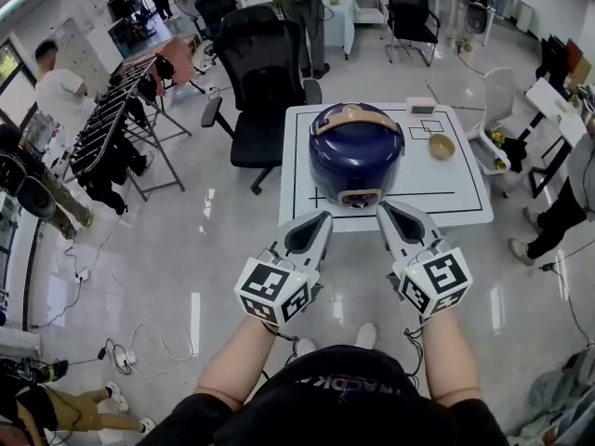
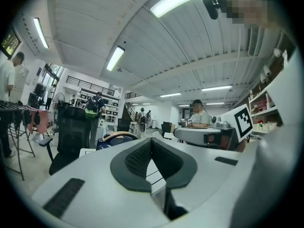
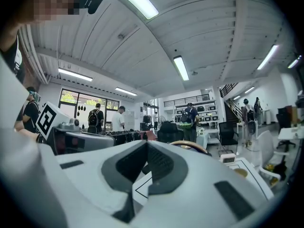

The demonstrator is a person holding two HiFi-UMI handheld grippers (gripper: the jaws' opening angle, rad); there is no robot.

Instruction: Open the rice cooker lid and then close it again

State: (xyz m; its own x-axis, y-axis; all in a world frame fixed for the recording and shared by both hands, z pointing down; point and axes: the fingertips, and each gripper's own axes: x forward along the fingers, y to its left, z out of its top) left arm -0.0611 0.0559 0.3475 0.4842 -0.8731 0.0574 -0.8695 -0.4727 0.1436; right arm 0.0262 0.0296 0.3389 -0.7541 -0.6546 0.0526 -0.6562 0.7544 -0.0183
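Rice cooker (image 1: 355,161) sits on the white table (image 1: 465,203), just ahead of both sets of fingertips and centred between them. Its lid (image 1: 353,142) is down and flush.

Left gripper (image 1: 322,219): fingers closed on nothing, held level, tips short of the table edge and apart from the cooker.

Tan latch plate (image 1: 361,196) on the cooker's front faces the fingertips. Tan handle (image 1: 353,119) lies flat across the far side of the lid.

Right gripper (image 1: 385,210): same, fingers pressed together and empty, tips near the table edge, no contact.

A shut lid fits two stages: about to be opened, or opened and already shut again. Can't settle which, so handling notes only, as my judgement:
- the latch plate looks like the release, and closed tips suit a push
- the lid probably springs up, so keep the other gripper out of its arc
- the table top looks smooth, so a hard horizontal push may slide the pot
- closing wants a downward press near the lid's front edge until it seats

Bowl (image 1: 442,146) and small white box (image 1: 420,106) sit beyond and right of the right fingertips, clear of the lid.

Writing: no brand is legible on the cooker. The marker cubes (image 1: 275,291) carry square codes only. Shirt print (image 1: 349,386) is cut off and unreadable.
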